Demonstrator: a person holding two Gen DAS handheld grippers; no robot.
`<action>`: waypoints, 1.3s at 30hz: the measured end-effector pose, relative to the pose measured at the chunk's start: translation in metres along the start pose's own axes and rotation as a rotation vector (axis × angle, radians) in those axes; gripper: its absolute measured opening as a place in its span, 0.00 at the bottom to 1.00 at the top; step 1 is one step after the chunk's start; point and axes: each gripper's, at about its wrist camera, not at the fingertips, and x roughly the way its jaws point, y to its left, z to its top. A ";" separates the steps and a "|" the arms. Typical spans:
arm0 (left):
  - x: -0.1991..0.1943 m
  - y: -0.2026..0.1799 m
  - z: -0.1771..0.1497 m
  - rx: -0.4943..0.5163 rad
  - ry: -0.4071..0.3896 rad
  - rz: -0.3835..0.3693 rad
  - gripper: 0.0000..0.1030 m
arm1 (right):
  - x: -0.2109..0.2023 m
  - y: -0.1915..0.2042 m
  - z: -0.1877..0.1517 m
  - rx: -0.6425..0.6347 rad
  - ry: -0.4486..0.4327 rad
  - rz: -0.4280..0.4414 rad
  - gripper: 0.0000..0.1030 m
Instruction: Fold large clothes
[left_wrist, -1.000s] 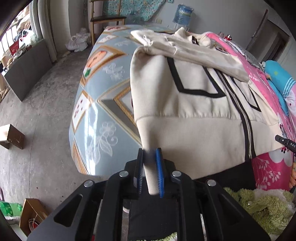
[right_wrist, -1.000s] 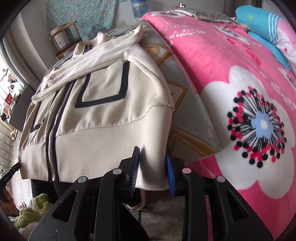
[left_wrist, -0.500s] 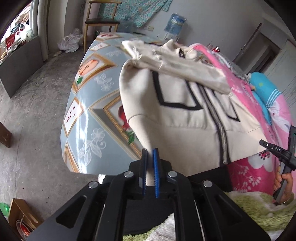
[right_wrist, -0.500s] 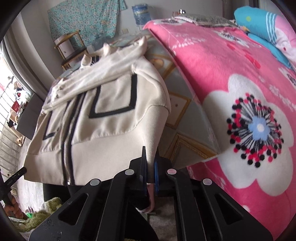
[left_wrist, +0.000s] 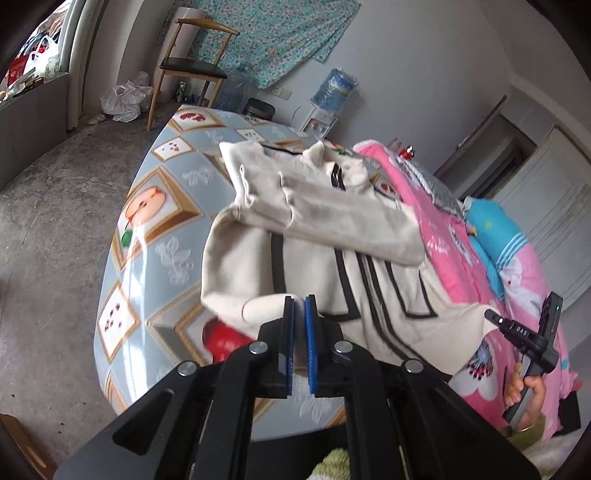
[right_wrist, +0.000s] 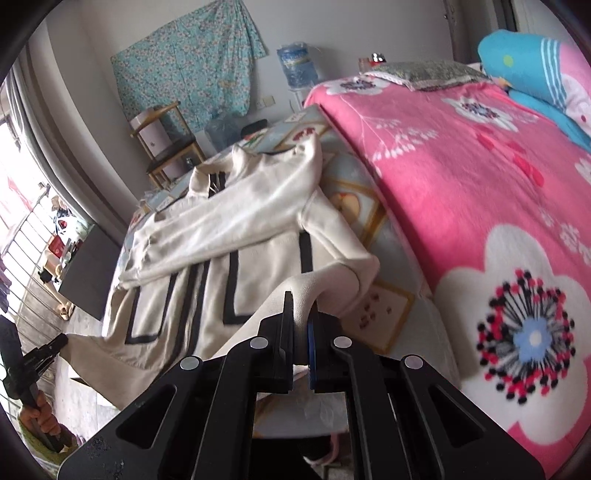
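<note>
A cream jacket (left_wrist: 332, 236) with black stripes and a zip lies on the bed, sleeves folded across its chest. It also shows in the right wrist view (right_wrist: 221, 251). My left gripper (left_wrist: 299, 306) is shut on the jacket's hem corner and holds it lifted above the bed. My right gripper (right_wrist: 301, 306) is shut on the other hem corner, also raised and pulled over the body of the jacket. The right gripper shows in the left wrist view (left_wrist: 524, 332), and the left gripper at the edge of the right wrist view (right_wrist: 40, 354).
The bed has a blue patterned sheet (left_wrist: 147, 258) and a pink flowered blanket (right_wrist: 480, 192) with a blue pillow (right_wrist: 535, 59). A wooden chair (left_wrist: 192, 66), a water bottle (left_wrist: 332, 88) and plastic bags (left_wrist: 125, 99) stand on the concrete floor beyond.
Both grippers closed on the hem corners, then lifted them and carried them forward over the jacket, towards the collar. The hem now hangs off the bed's near edge no longer.
</note>
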 end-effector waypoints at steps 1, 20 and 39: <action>0.003 0.001 0.008 -0.003 -0.008 0.002 0.05 | 0.004 0.002 0.007 -0.006 -0.009 0.004 0.05; 0.065 0.083 0.076 -0.147 -0.050 0.242 0.26 | 0.118 -0.044 0.081 0.196 0.002 0.026 0.65; 0.118 0.011 0.027 0.229 0.114 0.411 0.50 | 0.091 0.013 0.035 0.010 0.078 -0.004 0.80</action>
